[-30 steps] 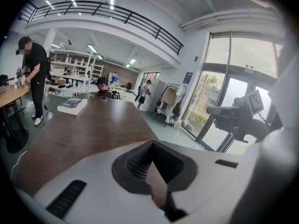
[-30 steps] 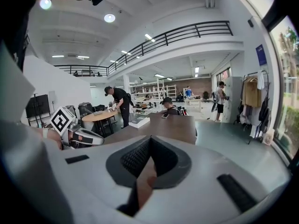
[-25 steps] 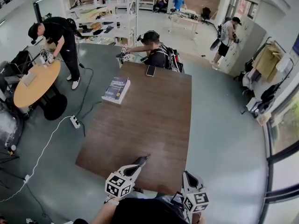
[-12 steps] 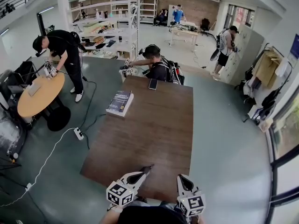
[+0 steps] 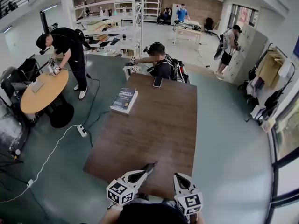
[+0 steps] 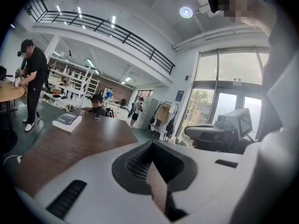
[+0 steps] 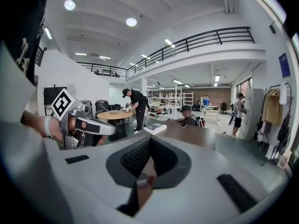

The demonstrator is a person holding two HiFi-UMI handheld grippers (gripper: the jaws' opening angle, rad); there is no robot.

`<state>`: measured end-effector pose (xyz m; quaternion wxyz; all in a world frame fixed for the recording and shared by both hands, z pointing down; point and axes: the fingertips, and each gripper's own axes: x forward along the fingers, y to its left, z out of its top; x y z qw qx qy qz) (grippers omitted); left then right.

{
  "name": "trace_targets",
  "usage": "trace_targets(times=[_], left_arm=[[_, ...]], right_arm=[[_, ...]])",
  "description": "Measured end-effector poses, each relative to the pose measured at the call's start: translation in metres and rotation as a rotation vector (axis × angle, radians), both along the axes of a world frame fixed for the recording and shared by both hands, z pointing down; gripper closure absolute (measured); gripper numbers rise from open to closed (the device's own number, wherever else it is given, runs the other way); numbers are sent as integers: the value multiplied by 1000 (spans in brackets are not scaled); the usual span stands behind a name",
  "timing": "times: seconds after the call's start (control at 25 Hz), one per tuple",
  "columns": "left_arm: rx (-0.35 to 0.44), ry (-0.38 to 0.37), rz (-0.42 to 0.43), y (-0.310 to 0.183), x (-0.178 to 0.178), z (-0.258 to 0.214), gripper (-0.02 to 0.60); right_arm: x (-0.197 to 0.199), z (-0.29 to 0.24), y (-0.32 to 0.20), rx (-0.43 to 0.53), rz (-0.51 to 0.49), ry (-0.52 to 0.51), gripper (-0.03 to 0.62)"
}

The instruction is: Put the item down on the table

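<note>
Head view: you are holding the left gripper [image 5: 151,165] and right gripper [image 5: 177,177] low over the near edge of the brown bench [image 5: 159,125]. The book [image 5: 124,100] is lying flat at the bench's far left edge, well apart from both, with a phone [image 5: 157,81] lying near the far end.

Left gripper view: its jaws are pressing together, with nothing between them.

Right gripper view: its jaws are meeting, also empty.

The worktop [image 5: 159,120] is matt brown wood grain. The left tool [image 5: 150,165] and right tool [image 5: 179,176] have matt white plastic shells with dark ribbed pads [image 6: 139,163]. The floor [image 5: 224,139] is smooth, slightly glossy.
</note>
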<state>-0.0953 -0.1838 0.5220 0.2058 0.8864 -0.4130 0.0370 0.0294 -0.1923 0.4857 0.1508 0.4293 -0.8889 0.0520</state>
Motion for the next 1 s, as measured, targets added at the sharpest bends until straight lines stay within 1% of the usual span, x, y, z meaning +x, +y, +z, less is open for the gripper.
trace_targets(times=[0.2, 0.44, 0.8, 1.0], left_arm=[[-2, -3, 2, 3, -3, 2, 575], [-5, -1, 8, 4, -2, 3, 575], [-10, -6, 11, 4, 3, 5, 575], [-18, -3, 15, 5, 9, 6, 575]], right_arm=[[0, 4, 1, -13, 4, 20, 608], [-1, 12, 4, -2, -22, 11, 608], [3, 16, 4, -6, -27, 13, 608], [7, 2, 2, -18, -3, 35, 608]])
